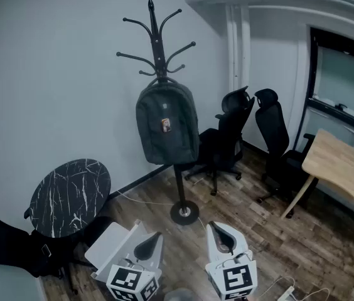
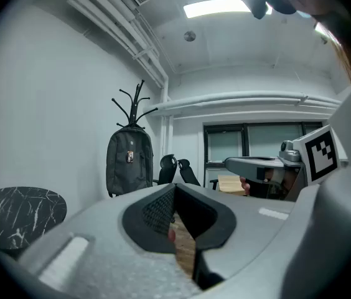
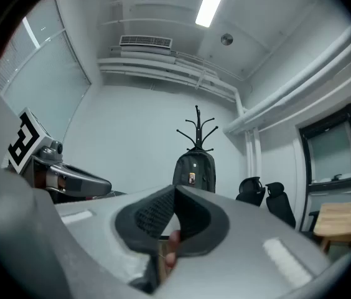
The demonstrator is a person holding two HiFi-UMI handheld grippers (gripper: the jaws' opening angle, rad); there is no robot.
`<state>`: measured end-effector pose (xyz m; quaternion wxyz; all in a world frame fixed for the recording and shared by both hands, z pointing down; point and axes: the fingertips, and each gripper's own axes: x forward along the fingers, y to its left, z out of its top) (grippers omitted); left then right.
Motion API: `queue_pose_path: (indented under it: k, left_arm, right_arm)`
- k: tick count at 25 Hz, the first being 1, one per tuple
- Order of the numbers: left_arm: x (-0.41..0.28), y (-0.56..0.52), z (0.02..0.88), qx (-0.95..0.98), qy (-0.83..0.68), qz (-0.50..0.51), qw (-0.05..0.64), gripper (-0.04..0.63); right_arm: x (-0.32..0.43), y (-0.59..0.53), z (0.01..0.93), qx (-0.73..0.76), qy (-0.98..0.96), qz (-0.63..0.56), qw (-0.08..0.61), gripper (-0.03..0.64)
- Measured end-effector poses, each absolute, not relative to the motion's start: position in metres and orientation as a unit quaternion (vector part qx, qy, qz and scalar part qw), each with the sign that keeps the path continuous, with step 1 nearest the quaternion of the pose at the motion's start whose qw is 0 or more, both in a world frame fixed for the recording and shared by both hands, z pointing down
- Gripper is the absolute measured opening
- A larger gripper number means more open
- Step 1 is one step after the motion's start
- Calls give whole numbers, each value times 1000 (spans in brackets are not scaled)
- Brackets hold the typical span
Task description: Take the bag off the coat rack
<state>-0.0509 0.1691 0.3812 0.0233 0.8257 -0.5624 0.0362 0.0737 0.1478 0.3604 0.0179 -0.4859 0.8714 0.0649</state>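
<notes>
**While the dark grey backpack point(image 1: 166, 129) hangs on the coat rack point(image 1: 158, 49), both claws are shut on nothing**

Where the head view looks down across the room, we see the backpack hooked by its top loop onto one of the rack's lower prongs. It hangs flat against the black pole, with a small badge on its front pocket. Its bottom is clear of the wooden floor point(image 1: 258, 237), and the rack's round base point(image 1: 184, 212) stands on the boards below it.

Our left gripper point(image 1: 155, 238) and right gripper point(image 1: 221, 229) sit side by side at the bottom edge of that view, both pointing toward the rack and well apart from it. In the left gripper view the jaws are pressed together tip to tip, with nothing pinched between the dark pads. The right gripper view shows the same – pads met, nothing caught. Neither claw touches the bag.

In the right gripper view the backpack stands nearly straight ahead, above the closed tips. In the left gripper view it lies a little to the left of them.

Around the rack we can make out:
- a round table point(image 1: 70, 196) with a black marble-pattern top, to the left by the wall
- a limp black bag point(image 1: 7, 243) slumped beside that table
- two black office chairs point(image 1: 230, 137), to the right of the rack
- a pale wooden desk point(image 1: 343, 165) at the far right
</notes>
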Motion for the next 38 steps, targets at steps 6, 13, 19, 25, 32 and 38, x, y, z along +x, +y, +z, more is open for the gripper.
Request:
queue_pose_path:
  k: [6,13,19,25,32,38]
  left_arm:
    - [-35,170,382,832,-553,37,21,11]
    - [-33,150,383,838,-544,44,15,10]
    - [-50,122,383,838,-543,39,21,11]
    - [-71,92,381,843,-537,33,21,11]
    - [-90,60,376,846,-532,21,31,11]
    - [-110,33,372,848,-528,11,35,11]
  right_arm:
    - [81,150,362,-488,870,67,21,2]
    - [67,130,363,-474,878,67,8,2]
    - [49,100,360,-474,878,66,17,2]
    - [30,68,359,-478,875,75,9,2]
    - [12,37,355,-482,871,94,1,2]
    - [-6,11,351,-480,872,100,-1,2]
